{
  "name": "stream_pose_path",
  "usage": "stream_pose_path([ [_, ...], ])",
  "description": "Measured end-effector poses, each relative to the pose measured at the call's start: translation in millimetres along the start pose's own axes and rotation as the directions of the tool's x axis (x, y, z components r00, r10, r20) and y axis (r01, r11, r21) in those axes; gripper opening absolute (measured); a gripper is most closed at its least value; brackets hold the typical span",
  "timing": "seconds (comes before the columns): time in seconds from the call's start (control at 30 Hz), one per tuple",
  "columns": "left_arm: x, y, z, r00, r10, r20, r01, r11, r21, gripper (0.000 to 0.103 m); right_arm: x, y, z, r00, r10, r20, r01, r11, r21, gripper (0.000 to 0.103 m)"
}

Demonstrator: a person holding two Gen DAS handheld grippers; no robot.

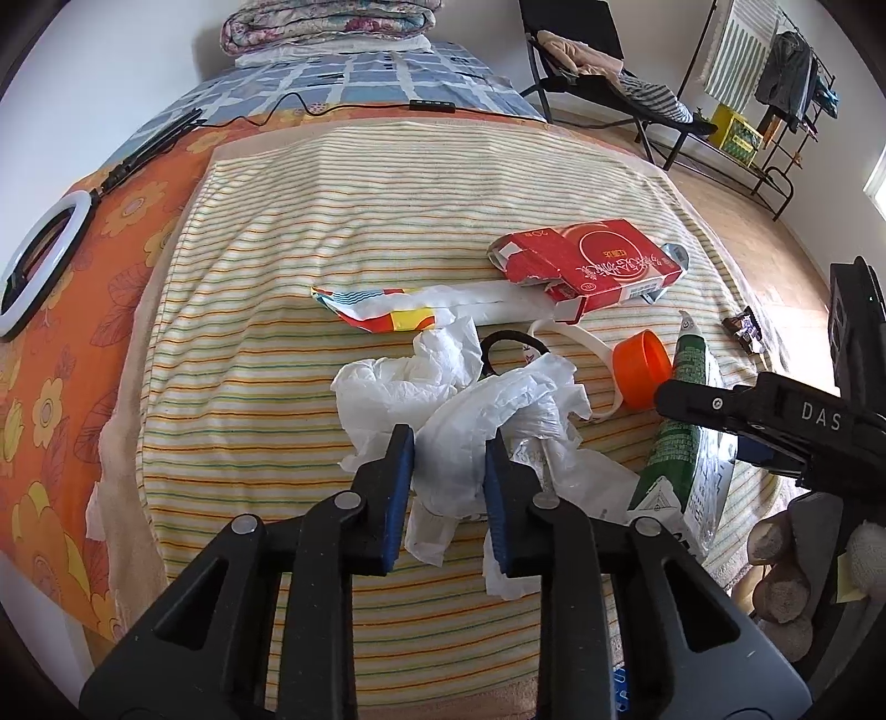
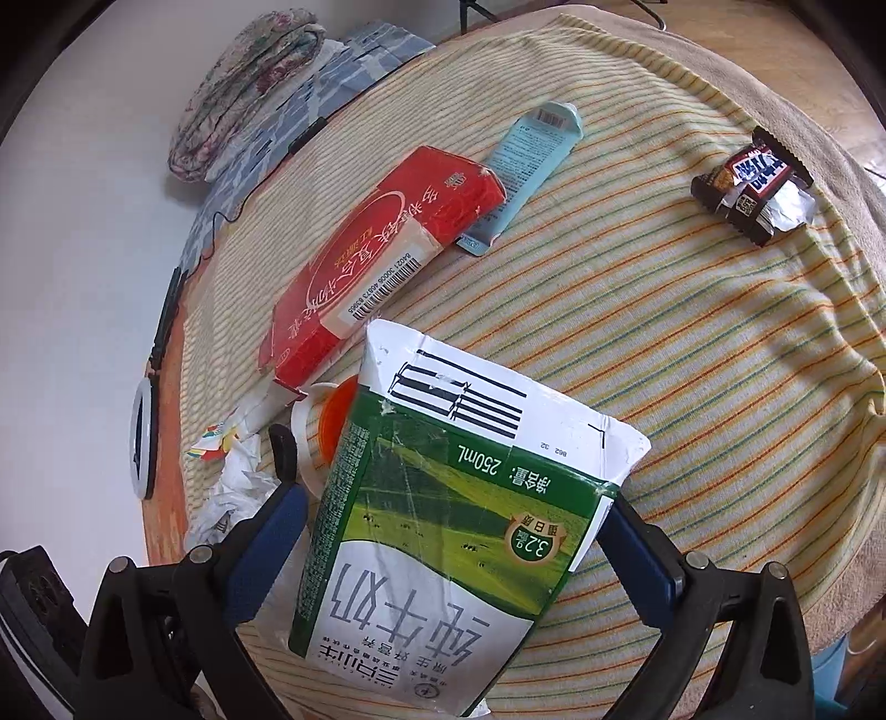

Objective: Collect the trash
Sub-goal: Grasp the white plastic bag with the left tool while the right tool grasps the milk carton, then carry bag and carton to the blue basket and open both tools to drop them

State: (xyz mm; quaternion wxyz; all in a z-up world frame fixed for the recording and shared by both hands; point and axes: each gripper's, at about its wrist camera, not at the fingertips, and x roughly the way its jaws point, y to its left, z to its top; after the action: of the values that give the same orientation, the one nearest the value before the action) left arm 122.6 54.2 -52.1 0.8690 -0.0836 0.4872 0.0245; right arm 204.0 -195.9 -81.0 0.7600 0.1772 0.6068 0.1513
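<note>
Left tool (image 1: 449, 443): jaws nearly closed, blue pads pinching a crumpled white plastic bag (image 1: 487, 410) at frame centre, left wrist view. The bag bulges up between the pads and trails below them onto the striped towel (image 1: 387, 221) covering the bed.

Right tool (image 2: 454, 531): jaws wide, one blue pad each side of a green/white milk carton (image 2: 443, 531), lower centre of right wrist view. Carton fills the gap and both pads sit against its sides; it is held. The same carton (image 1: 678, 437) shows at lower right of the left wrist view, under the right tool's black body.

Other trash on the towel:
- Red box (image 1: 587, 260), torn open, upper right of centre in left wrist view; also upper left of centre (image 2: 376, 260) in right wrist view.
- Pale blue packet (image 2: 526, 160), partly under the red box's far end.
- Orange cap (image 1: 642, 368), just right of the bag, touching a white ring-shaped strip.
- Multicolour wrapper (image 1: 382, 310), above-left of the bag.
- Black hair-tie loop (image 1: 498, 346), partly under the bag.
- Dark candy wrapper (image 2: 753, 185), upper right in right wrist view, well apart from the rest.

Bkgd: ring light (image 1: 39, 266) at left edge on orange floral sheet; folded quilt (image 1: 326, 25) at top.
</note>
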Motion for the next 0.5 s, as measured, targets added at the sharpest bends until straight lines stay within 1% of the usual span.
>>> stream_pose_path([
  [0.07,-2,2,0,1.000,-0.004,0.002,0.004,1.000,-0.007,0.024,-2,-2,0,1.000,0.000,0.002,0.000,1.000,-0.013,0.101],
  [0.1,-3,3,0,1.000,-0.003,0.005,0.003,1.000,-0.010,0.024,-4,-5,0,1.000,0.003,0.006,-0.003,1.000,-0.008,0.098],
  [0.17,-5,3,-1,1.000,-0.001,0.014,0.001,1.000,-0.009,0.022,-8,-10,0,1.000,0.011,0.017,-0.011,1.000,0.007,0.092],
  [0.23,-9,3,-1,1.000,-0.002,0.024,0.003,1.000,-0.006,0.022,-13,-17,-2,0.999,0.027,0.030,-0.027,0.999,0.019,0.081],
  [0.27,-11,4,-1,1.000,0.000,0.029,0.000,1.000,-0.005,0.021,-15,-19,-1,0.999,0.036,0.034,-0.036,0.999,0.021,0.078],
  [0.37,-18,6,0,0.999,-0.005,0.048,0.005,1.000,-0.014,0.021,-18,-23,-3,0.998,0.053,0.042,-0.053,0.999,0.006,0.078],
  [0.5,-32,13,1,0.997,-0.032,0.072,0.035,0.999,-0.041,0.021,-27,-31,-9,0.996,0.065,0.054,-0.065,0.998,-0.009,0.078],
])
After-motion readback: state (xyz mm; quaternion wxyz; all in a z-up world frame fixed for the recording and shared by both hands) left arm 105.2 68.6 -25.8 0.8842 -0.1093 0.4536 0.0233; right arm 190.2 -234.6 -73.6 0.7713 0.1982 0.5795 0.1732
